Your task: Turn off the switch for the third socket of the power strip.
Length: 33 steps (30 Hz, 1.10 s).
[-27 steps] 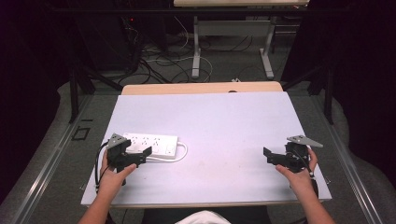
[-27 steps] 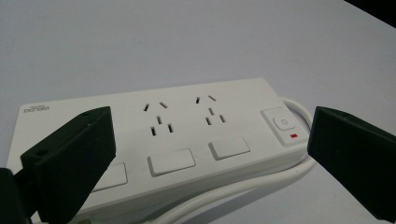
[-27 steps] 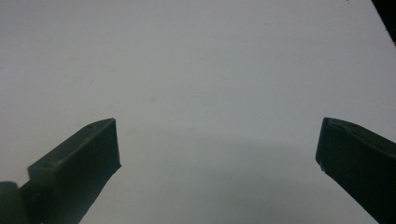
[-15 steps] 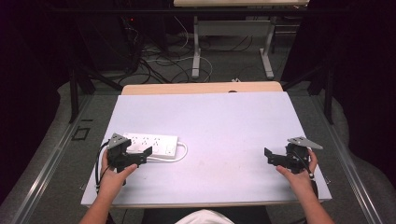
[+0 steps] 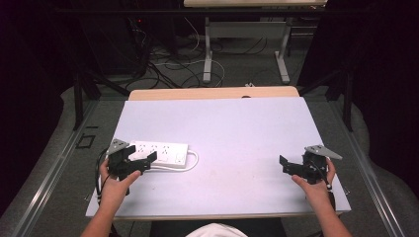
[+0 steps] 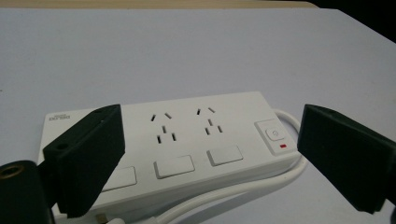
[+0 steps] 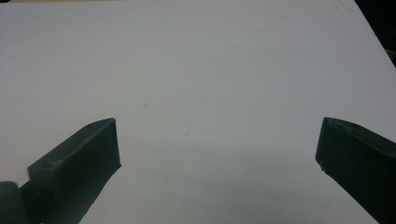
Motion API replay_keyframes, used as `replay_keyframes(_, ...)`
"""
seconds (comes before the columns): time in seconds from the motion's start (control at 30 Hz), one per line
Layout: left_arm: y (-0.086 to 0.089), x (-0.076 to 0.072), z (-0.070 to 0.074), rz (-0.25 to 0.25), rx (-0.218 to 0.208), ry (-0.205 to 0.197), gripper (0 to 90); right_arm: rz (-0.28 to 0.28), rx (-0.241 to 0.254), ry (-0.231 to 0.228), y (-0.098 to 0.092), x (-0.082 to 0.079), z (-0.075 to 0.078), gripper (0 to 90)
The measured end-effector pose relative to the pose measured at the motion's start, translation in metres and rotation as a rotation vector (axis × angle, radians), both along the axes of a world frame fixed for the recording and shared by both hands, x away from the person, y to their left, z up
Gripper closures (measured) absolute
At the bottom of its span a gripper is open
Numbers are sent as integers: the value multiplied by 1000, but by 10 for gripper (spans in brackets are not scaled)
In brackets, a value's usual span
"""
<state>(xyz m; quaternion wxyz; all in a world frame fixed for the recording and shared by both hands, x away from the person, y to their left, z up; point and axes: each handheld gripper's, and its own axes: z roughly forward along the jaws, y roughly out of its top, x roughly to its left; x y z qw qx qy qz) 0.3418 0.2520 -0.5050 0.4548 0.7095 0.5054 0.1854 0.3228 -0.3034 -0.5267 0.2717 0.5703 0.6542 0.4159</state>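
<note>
white power strip between spread left gripper jaws

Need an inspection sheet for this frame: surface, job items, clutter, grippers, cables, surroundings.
Surface: white tabletop, a few faint specks, wooden strip along its far edge.
Job's things: white power strip lying flat at the left near side, sockets up; red mark by its switch.
Clutter: nothing seen.
Grippers: left gripper open, jaws either side of the strip, not clamped on it; right gripper open over bare table.
Cables: strip's white cord looped at its near side; dark cable trailing from the left gripper.
Surroundings: dark room, tangled floor cables, legs of another table beyond.
</note>
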Motion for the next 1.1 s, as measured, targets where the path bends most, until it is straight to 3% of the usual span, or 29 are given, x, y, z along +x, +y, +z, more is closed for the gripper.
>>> replay_keyframes(0.4,9,11,18,27,36,32,162,10,10,0,0,1,-2,0)
replay_keyframes(0.63,14,18,28,34,17,71,177,9,15,11,2,1,-3,0)
replay_keyframes(0.9,20,24,35,21,61,114,202,14,12,-4,3,2,-4,0)
replay_keyframes(1.1,23,28,39,21,96,144,217,19,15,25,2,1,-4,0)
